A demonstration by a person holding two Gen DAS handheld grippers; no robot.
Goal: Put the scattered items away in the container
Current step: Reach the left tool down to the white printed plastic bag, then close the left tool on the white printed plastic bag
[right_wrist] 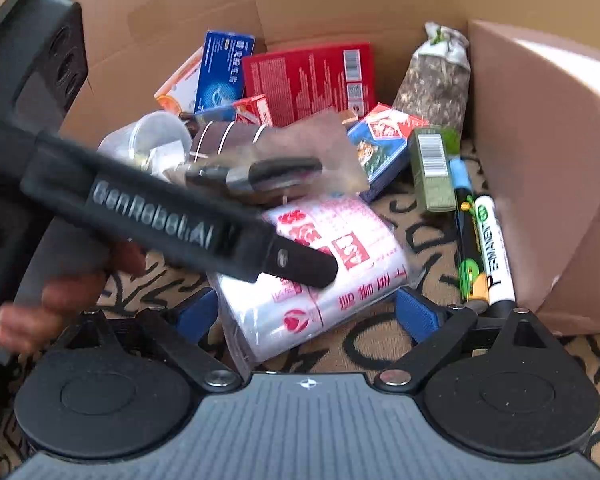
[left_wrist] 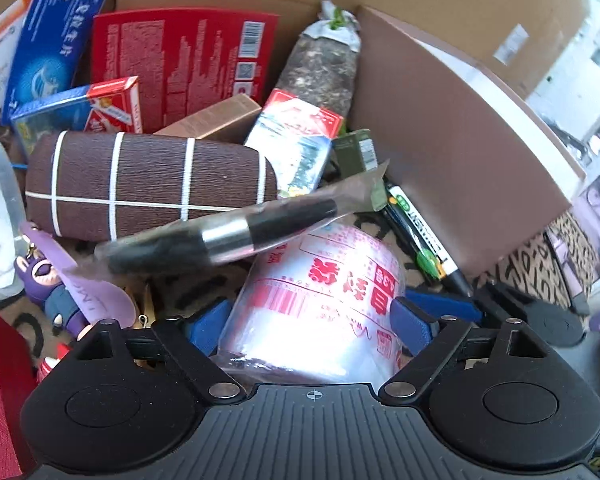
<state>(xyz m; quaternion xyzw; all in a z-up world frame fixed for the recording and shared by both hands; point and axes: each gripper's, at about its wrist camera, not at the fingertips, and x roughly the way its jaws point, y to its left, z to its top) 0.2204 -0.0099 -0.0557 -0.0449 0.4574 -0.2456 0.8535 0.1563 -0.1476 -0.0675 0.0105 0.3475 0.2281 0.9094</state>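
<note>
Left gripper (left_wrist: 312, 320): my jaws wide open, blue pads flank plastic-wrapped roll (left_wrist: 324, 296), no clear contact. Right gripper (right_wrist: 306, 312): jaws also wide open, nothing held, same roll (right_wrist: 320, 276) lies between pads on patterned mat (right_wrist: 420, 344). Left tool crosses right view diagonally, tip over roll. Bagged makeup brush (left_wrist: 220, 232) lies tilted across brown case (left_wrist: 148, 184) and roll. Markers (right_wrist: 480, 248) beside cardboard box (right_wrist: 540, 160) wall.

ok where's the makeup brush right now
The bagged makeup brush lies in the cardboard box, resting across the brown striped case and the plastic-wrapped roll, centre of both views.
</note>
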